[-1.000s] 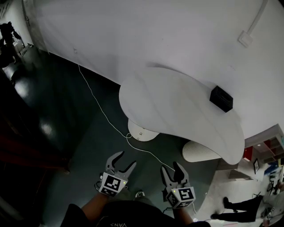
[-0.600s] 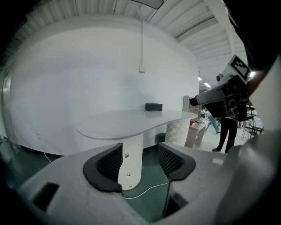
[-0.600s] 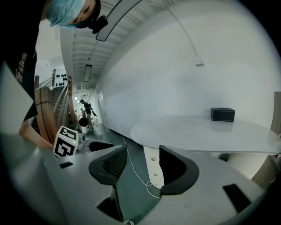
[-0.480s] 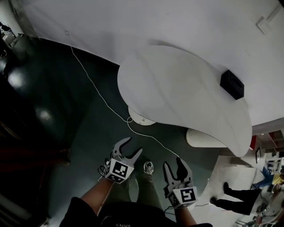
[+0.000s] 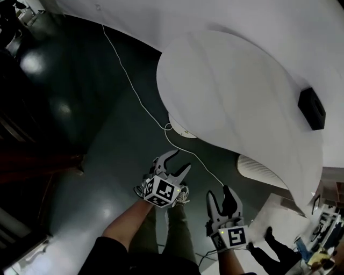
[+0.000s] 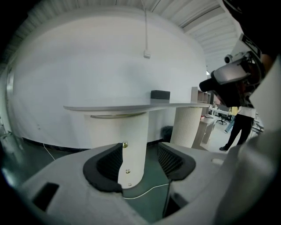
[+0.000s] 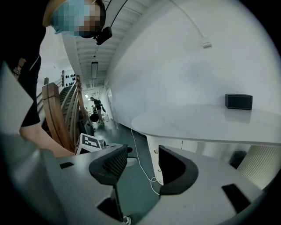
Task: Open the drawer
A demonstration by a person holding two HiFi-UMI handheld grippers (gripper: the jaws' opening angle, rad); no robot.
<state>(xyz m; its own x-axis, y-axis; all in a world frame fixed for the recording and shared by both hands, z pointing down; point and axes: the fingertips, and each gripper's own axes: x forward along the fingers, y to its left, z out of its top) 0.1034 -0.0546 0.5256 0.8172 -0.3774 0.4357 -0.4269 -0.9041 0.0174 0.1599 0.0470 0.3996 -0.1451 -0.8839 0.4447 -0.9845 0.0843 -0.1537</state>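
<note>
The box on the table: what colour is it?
The box is black, clearest in the head view.

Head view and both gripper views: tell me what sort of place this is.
Probably an open office or showroom hall rather than a home. It has a large white curved table on pedestal legs, a glossy dark floor along a bare white wall, and a wooden staircase further off.

Looking like an open-plan office or studio: white pedestal table (image 5: pixel 236 91) standing on a dark glossy floor (image 5: pixel 86 107), cable (image 5: pixel 129 80) trailing across it, wooden staircase (image 7: pixel 59 114) rising alongside, desks (image 6: pixel 219 114) showing far back.
</note>
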